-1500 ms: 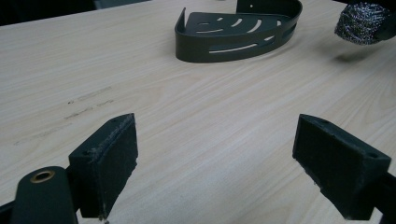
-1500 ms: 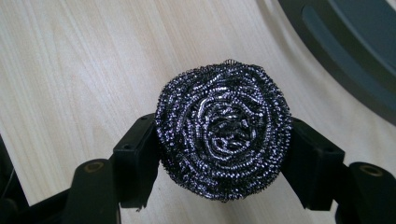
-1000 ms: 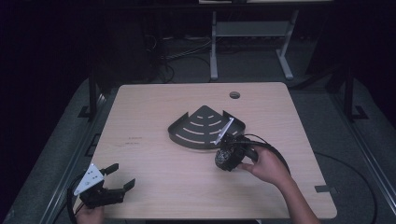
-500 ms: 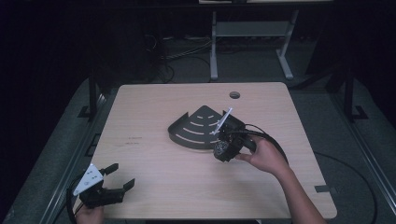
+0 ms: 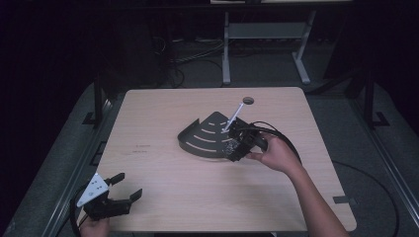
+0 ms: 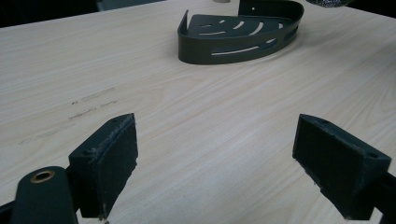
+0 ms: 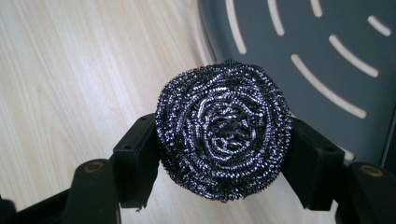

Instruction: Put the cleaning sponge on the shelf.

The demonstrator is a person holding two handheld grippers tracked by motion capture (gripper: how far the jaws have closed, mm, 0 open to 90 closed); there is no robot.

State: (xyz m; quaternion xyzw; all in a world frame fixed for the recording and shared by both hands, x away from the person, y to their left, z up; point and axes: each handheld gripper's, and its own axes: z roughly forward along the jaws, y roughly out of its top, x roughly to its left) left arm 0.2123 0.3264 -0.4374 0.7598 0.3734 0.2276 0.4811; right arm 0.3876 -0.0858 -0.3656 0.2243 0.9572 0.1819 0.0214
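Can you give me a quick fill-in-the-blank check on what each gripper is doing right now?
1. The right gripper is shut on a metal ____ held between its pads.
2. In the right gripper view, that ball hangs over the rim of the dark slotted ____.
3. The left gripper, near the table's front left corner, has its jaws ____ with nothing between them.

Missing words: scouring ball; corner tray; open

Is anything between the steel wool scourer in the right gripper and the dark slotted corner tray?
Nothing visible. The round steel wool scourer, clamped in the right gripper, hangs at the edge of the dark slotted corner tray, whose slotted floor lies bare.
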